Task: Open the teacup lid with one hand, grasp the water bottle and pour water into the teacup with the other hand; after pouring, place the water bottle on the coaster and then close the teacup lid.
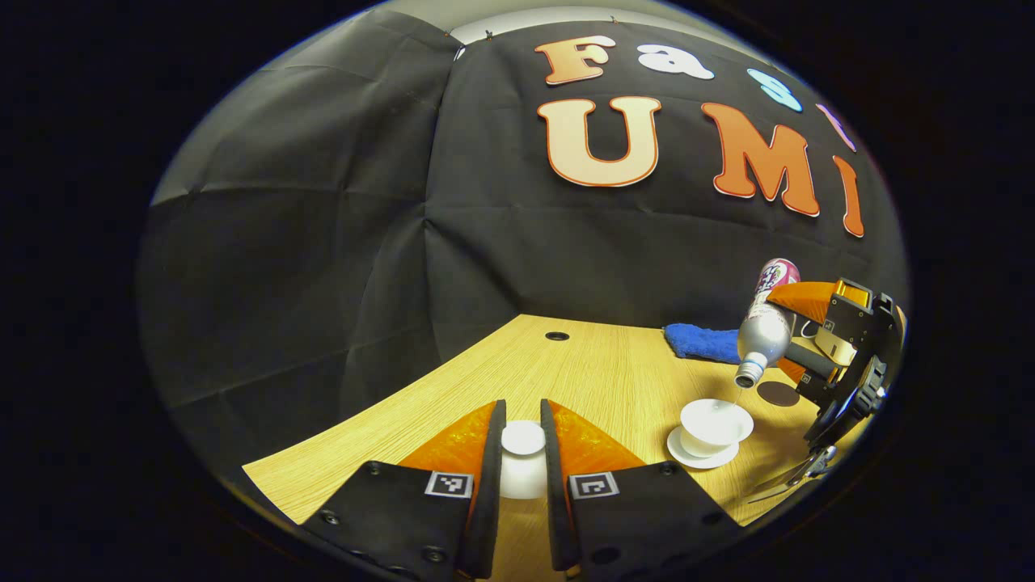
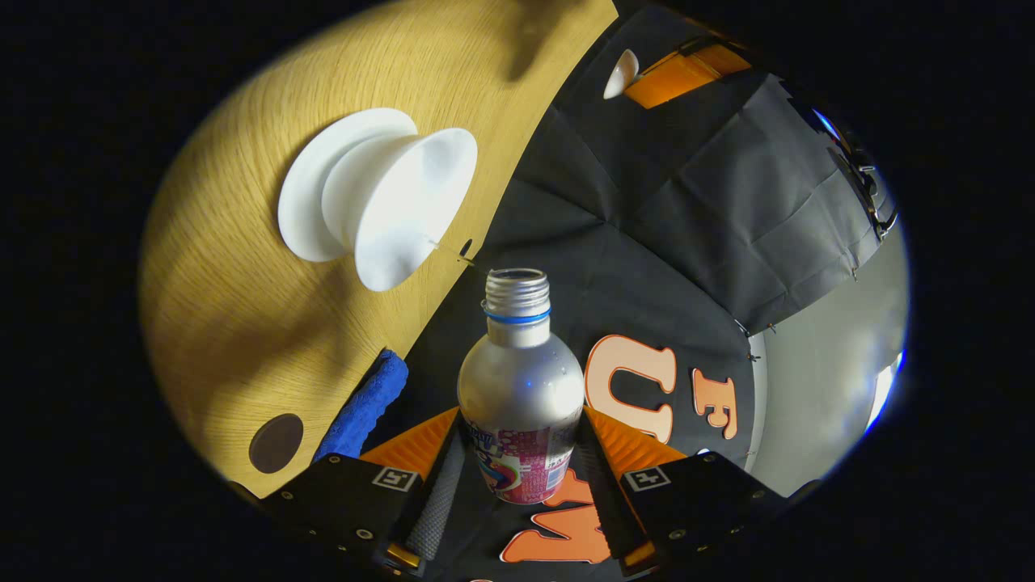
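Observation:
My left gripper (image 1: 523, 408) is shut on the white teacup lid (image 1: 523, 440), held just above the wooden table (image 1: 598, 380). To its right the open white teacup (image 1: 716, 420) stands on its saucer (image 1: 702, 459). My right gripper (image 2: 521, 416) is shut on the silver water bottle (image 2: 521, 380), which has no cap. The bottle (image 1: 766, 323) tilts mouth-down over the cup, and a thin stream of water runs from it into the teacup (image 2: 404, 202). The dark round coaster (image 1: 778, 394) lies bare just behind the cup; it is also the coaster (image 2: 276, 443) near the table edge.
A blue cloth (image 1: 702, 342) lies at the back of the table near the wall, beside the coaster. A small cable hole (image 1: 556, 335) is in the tabletop farther left. A thin metal tool (image 1: 788, 478) lies at the table's right front edge.

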Demonstrator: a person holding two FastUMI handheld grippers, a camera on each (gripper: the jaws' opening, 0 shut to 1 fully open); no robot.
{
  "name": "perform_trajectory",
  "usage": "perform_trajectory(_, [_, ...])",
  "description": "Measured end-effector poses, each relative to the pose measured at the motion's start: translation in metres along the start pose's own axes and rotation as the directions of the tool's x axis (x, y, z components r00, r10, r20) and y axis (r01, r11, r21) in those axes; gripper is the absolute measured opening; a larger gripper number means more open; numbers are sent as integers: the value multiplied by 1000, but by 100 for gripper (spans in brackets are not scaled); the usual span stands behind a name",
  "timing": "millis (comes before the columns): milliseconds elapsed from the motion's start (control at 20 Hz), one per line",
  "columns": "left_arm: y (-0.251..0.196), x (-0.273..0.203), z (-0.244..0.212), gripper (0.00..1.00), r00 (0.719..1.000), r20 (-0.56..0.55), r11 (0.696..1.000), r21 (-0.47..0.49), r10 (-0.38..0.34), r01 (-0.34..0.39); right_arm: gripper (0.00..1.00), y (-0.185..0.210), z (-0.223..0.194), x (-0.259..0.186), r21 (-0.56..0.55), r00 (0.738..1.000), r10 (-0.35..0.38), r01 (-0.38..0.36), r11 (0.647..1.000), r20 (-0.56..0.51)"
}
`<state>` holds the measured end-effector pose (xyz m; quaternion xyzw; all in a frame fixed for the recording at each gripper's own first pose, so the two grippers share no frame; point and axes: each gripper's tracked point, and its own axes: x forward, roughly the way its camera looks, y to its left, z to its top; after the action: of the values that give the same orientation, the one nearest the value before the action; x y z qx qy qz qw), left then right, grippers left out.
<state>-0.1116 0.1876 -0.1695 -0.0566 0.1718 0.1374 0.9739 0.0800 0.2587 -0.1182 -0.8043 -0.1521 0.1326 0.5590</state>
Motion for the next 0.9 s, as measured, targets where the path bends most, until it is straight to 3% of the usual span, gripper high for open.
perform_trajectory(300, [-10,5,10,30,1000,19,1000,-2,-20,20,77,10,8,-5,64,1000,15,-15,998,1])
perform_trajectory(500, [-16,4,13,29,999,25,999,-15,-35,36,77,21,7,-5,164,999,52,-49,985,-11])
perform_trajectory(600, [-19,4,14,29,999,28,999,-16,-42,43,77,31,4,-6,280,996,88,-82,956,-12])
perform_trajectory(700, [-23,5,17,29,998,29,999,-15,-49,49,78,43,6,-11,408,991,136,-122,905,-6])
perform_trajectory(900, [-36,6,23,29,997,34,998,-5,-65,65,78,27,-2,-19,572,992,127,-94,815,-19])
